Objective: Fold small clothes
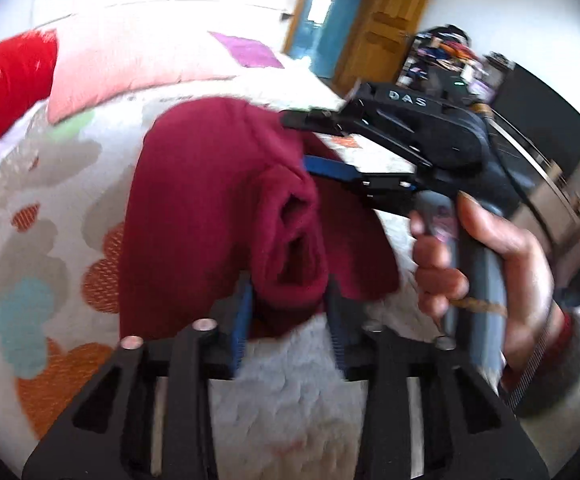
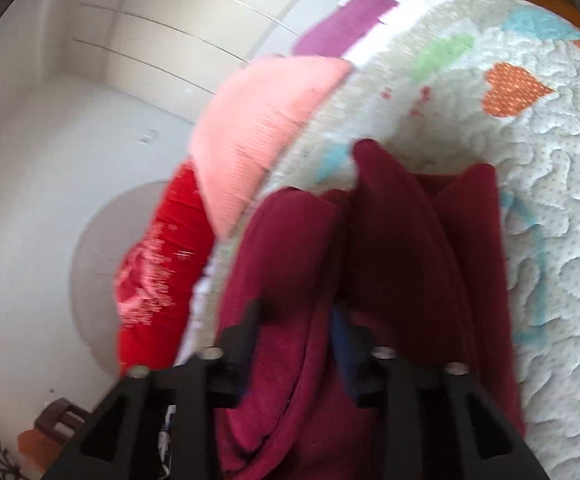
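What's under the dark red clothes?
Under the dark red garment lies a white quilted bedspread with colourful hearts. The part right beneath the cloth is covered, so anything there is hidden.

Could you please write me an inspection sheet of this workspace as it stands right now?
Surface: quilt with hearts, on a bed.
Job's things: maroon garment, bunched and partly lifted.
Clutter: pink pillow, red pillow, purple cloth.
Grippers: left tool has garment between its fingers; right tool likewise; pressing unclear through blur. A hand holds the right tool.
Cables: nothing seen.
Surroundings: wooden door, dark cabinet, white wardrobe.
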The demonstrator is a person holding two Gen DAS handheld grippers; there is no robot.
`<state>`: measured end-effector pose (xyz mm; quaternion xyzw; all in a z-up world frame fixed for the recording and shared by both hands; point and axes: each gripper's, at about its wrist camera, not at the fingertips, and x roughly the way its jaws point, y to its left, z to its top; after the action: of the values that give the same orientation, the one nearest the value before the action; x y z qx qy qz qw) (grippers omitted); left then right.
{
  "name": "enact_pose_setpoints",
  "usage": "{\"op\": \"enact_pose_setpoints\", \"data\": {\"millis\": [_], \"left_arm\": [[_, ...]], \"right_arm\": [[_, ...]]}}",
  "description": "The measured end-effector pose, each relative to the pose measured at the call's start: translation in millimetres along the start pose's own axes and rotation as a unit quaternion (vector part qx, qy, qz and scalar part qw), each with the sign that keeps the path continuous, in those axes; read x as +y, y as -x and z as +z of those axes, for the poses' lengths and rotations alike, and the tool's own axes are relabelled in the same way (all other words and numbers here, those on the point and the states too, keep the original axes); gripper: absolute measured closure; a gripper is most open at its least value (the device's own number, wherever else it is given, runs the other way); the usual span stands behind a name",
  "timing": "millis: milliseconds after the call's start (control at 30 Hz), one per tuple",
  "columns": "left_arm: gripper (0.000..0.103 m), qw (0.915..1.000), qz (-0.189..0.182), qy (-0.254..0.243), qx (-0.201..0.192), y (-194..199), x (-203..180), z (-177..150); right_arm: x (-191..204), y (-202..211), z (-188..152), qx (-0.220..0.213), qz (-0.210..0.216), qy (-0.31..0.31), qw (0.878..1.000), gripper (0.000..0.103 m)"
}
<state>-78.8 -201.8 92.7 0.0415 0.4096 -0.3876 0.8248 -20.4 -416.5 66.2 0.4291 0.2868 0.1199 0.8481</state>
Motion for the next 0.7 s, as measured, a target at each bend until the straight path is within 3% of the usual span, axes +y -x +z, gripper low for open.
{"op": "enact_pose_setpoints", "data": {"millis": [133, 200, 333, 433, 600, 700], "left_arm": [[0.051, 0.9996, 0.002, -0.011, -0.026, 27, 6, 0], [0.051, 0.9993, 0.022, -0.015, -0.028, 29, 13, -2], [0.051, 0.9990, 0.030, 0.021, -0.027, 24, 44, -3], [0.051, 0.9989, 0.033, 0.030, -0.014, 13, 54, -5], [0.051, 0.9979, 0.056, 0.028, 0.013, 0, 62, -23], [0.051, 0.9979, 0.058, 0.025, 0.011, -3, 63, -25]], "right_arm": [[10, -3, -5, 0.016, 0.018, 0.000, 1.000, 0.038], [14, -11, -8, 0.030, 0.009, 0.002, 1.000, 0.037], [27, -28, -11, 0.058, -0.060, 0.034, 0.996, 0.037], [33, -17, -15, 0.030, -0.046, 0.032, 0.998, 0.033], [29, -27, -23, 0.071, -0.085, 0.034, 0.993, 0.031], [27, -35, -21, 0.071, -0.074, 0.034, 0.994, 0.030]]}}
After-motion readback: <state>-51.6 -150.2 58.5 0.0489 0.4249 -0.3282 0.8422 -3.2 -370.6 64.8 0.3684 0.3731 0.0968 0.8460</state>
